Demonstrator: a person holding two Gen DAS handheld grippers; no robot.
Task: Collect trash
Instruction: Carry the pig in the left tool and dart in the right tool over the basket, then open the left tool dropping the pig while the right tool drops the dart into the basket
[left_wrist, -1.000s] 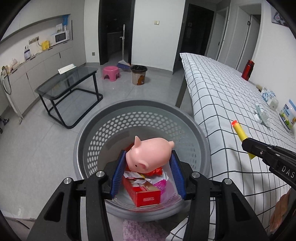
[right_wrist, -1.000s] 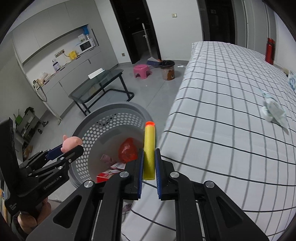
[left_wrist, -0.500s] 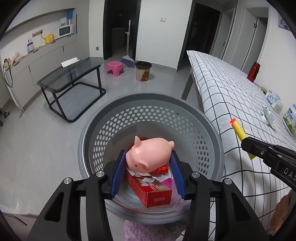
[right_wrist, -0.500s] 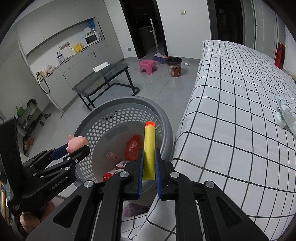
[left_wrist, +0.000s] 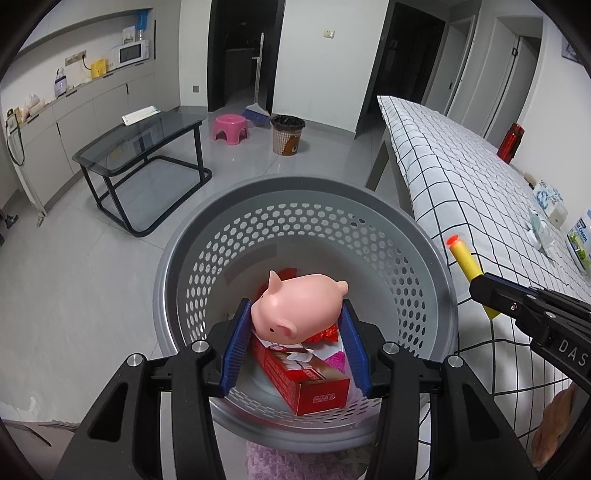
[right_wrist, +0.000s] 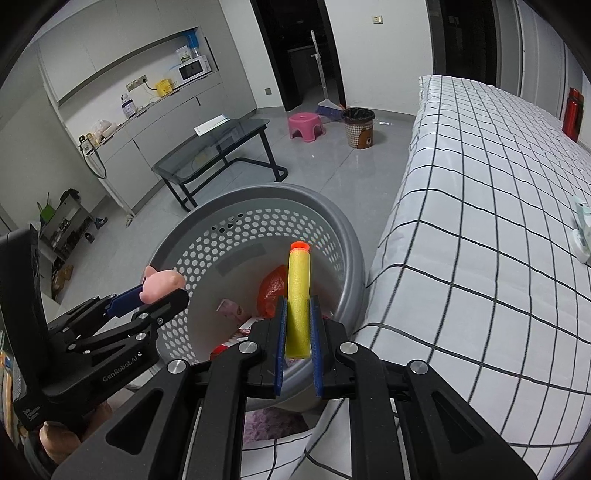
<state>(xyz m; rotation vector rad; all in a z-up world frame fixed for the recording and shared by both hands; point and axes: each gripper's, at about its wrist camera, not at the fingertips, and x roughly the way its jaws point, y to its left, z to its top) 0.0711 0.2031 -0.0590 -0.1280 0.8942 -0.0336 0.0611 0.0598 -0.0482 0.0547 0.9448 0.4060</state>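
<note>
Now comes the drop: the left gripper pinches a pink pig toy over the grey basket; the right gripper, jaws clamped on a yellow foam dart, hovers above the basket's near rim; next, both jaws must spread over it.

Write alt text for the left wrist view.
The left tongs grip a pink toy pig above a grey perforated basket holding a red box. At right, the right tongs hold a yellow foam dart beside a checked bedspread.
</note>
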